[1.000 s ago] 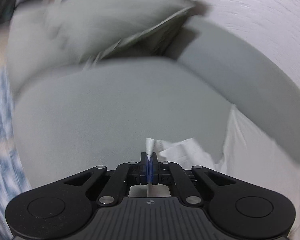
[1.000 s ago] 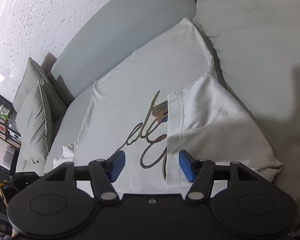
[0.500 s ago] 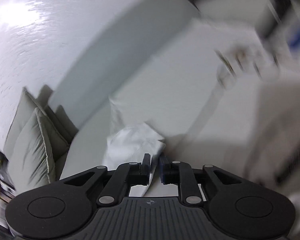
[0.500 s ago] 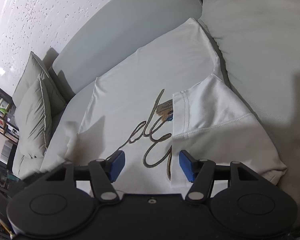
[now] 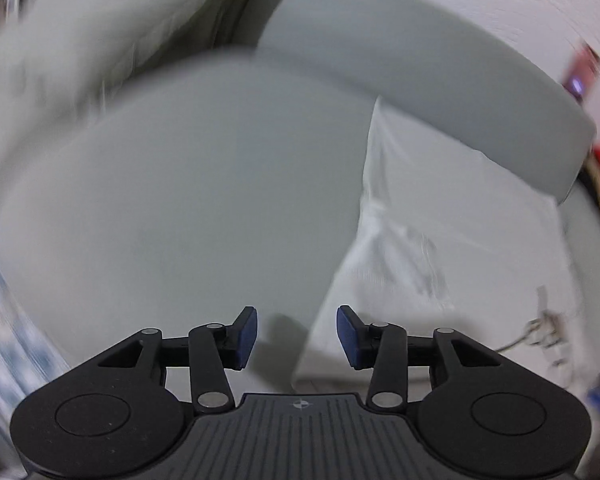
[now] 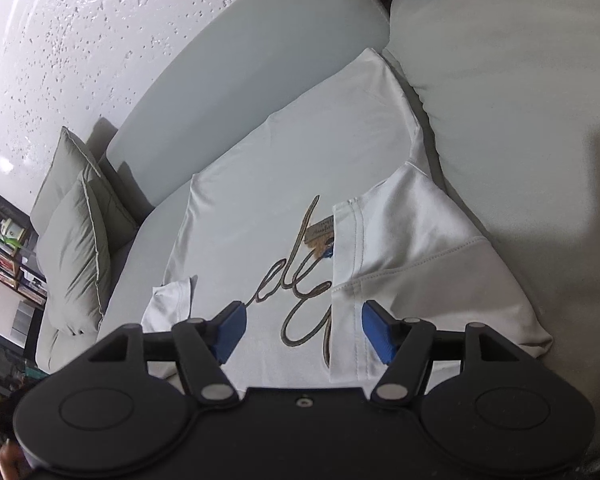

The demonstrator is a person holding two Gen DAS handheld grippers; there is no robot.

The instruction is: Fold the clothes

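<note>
Grey sofa point(image 6: 260, 80) bears a white T-shirt point(image 6: 300, 168) (one sleeve folded in); both grippers, left gripper point(image 5: 296, 336) and right gripper point(image 6: 304, 332), opening, empty

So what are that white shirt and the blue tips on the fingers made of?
The white shirt looks like soft matte cotton knit: stitched hems, gentle creases, a script print. The blue tips look like matte rubber or foam pads, though the frames leave that open.

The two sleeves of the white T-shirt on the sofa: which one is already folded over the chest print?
The sleeve nearest the big grey cushion covers the gold script; the other sleeve lies bunched outside.
</note>
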